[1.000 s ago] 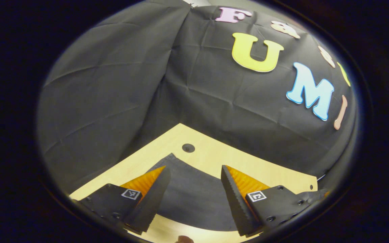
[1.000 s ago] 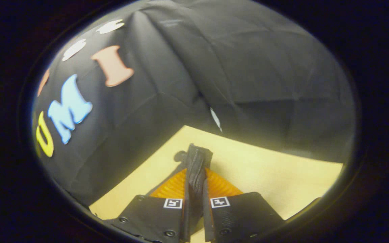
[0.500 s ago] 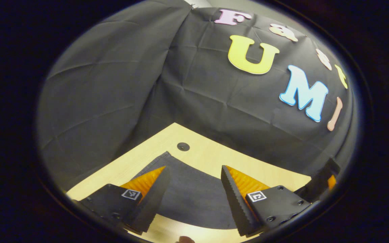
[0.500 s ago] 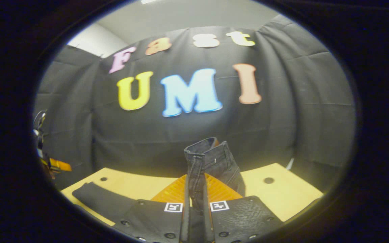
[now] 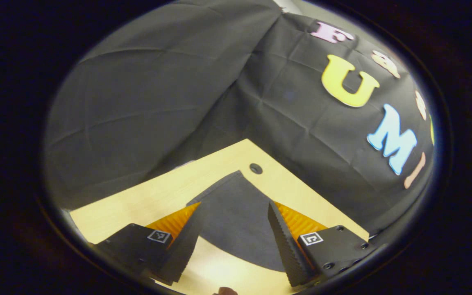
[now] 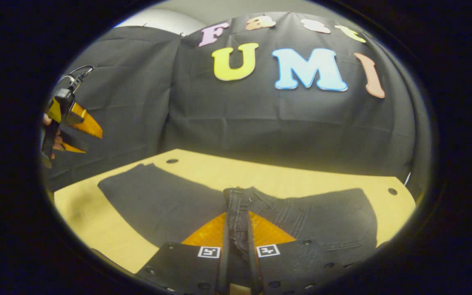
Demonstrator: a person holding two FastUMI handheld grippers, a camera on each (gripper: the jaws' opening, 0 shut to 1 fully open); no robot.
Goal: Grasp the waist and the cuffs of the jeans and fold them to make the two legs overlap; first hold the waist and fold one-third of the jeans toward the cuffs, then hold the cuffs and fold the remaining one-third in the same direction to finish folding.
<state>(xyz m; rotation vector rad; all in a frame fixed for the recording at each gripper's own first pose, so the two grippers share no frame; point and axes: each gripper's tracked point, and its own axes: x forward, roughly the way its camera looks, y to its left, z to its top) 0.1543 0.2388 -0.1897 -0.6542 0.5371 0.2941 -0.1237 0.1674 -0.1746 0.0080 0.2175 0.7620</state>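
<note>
Dark denim jeans [image 6: 170, 200] on pale wooden table [image 6: 84, 217]: right gripper [image 6: 238, 246] clamps waistband; left gripper [image 5: 234, 237] spread apart above cuff.

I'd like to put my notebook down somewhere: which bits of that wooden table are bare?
Bare wood lies along the back of the table, between the jeans and the black cloth wall, and at the near corner beside the leg end. The middle is taken by the jeans, with the right gripper clamping the waist.

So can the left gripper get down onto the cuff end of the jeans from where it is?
Probably yes: the left gripper is open above the cuff end, nothing lying between.
</note>
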